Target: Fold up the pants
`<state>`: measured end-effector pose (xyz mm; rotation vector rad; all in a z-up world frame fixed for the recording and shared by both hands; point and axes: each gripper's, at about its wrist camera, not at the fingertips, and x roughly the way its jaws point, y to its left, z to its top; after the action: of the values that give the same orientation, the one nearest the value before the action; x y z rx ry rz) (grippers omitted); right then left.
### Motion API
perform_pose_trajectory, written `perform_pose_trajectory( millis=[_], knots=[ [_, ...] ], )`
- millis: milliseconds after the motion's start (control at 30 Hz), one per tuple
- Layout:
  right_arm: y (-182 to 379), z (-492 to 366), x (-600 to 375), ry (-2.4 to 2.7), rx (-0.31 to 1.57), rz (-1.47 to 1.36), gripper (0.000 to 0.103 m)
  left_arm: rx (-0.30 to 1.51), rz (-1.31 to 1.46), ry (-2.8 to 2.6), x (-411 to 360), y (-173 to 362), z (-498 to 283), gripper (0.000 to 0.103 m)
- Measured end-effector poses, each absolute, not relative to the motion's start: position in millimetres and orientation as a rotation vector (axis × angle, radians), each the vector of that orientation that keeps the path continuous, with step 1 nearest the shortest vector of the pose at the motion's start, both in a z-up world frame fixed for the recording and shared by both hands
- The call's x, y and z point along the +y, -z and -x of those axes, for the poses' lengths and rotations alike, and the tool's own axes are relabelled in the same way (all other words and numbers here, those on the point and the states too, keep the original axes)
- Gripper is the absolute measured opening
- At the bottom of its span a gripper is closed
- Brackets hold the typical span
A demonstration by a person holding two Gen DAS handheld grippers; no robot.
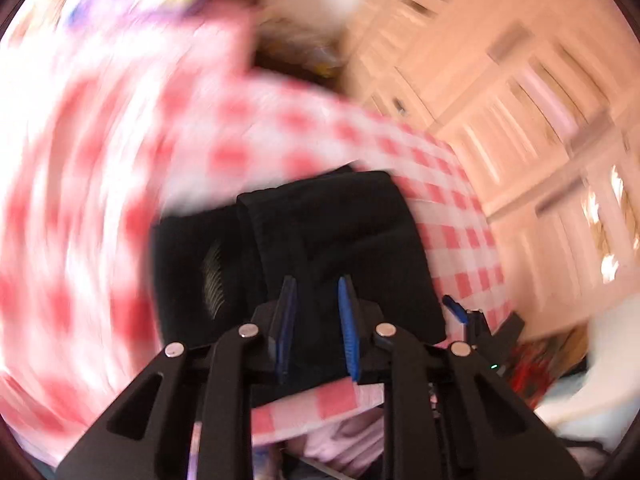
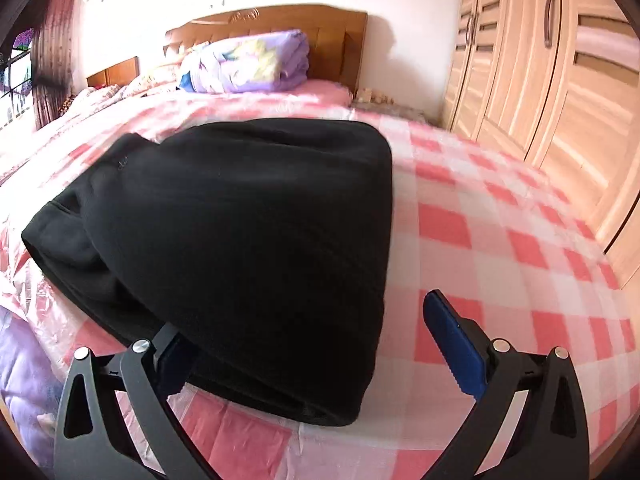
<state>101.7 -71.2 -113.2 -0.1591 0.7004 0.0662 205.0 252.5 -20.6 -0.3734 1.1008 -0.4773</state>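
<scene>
The black pants (image 2: 240, 240) lie folded in a thick bundle on the red and white checked bed cover (image 2: 500, 248). My right gripper (image 2: 316, 328) is wide open at the near edge of the bundle; its left finger is tucked under the fabric and its right finger (image 2: 452, 344) is clear of it. In the blurred left wrist view the pants (image 1: 340, 248) sit just ahead of my left gripper (image 1: 318, 300), whose blue pads (image 1: 348, 320) stand a small gap apart above the near edge, holding nothing I can see. The right gripper (image 1: 460, 312) shows at the bundle's right.
A folded purple quilt (image 2: 248, 64) lies by the wooden headboard (image 2: 280, 20). A light wooden wardrobe (image 2: 560, 80) stands along the right side of the bed. Purple bedding (image 2: 24, 380) hangs at the near left edge.
</scene>
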Motion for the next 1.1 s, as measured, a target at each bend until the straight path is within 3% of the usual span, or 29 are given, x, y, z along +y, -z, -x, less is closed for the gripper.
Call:
perform_pose_trajectory(
  millis=[100,167,200,233,300,567,733,1100],
  knots=[
    [114.5,-104.6,-78.3,-0.063,0.713,0.135,0.099,1.133,0.57,0.479,286.2,101.4,-193.6,0.02],
    [113.9,-105.7,-81.0,-0.063,0.712,0.139,0.099,1.057,0.653,0.532,287.8,112.3,-186.2,0.024],
    [113.6,-106.2,-81.8,-0.068,0.714,0.134,0.099,1.019,0.684,0.576,284.6,109.8,-184.9,0.041],
    [114.0,-106.7,-83.5,-0.072,0.717,0.123,0.099,0.983,0.722,0.624,278.6,105.9,-184.7,0.069],
    [114.9,-107.1,-86.5,-0.075,0.718,0.109,0.099,0.906,0.769,0.696,262.9,93.8,-188.0,0.092],
    [114.1,-106.1,-84.9,-0.062,0.731,0.108,0.099,1.07,0.622,0.623,200.7,98.9,-229.0,0.093],
    [117.7,-106.9,-89.9,-0.083,0.746,0.071,0.099,1.137,0.57,0.605,199.9,115.2,-242.0,0.099],
    [117.4,-107.0,-92.4,-0.089,0.748,0.042,0.099,1.162,0.503,0.568,202.0,115.2,-224.9,0.101]
  ],
)
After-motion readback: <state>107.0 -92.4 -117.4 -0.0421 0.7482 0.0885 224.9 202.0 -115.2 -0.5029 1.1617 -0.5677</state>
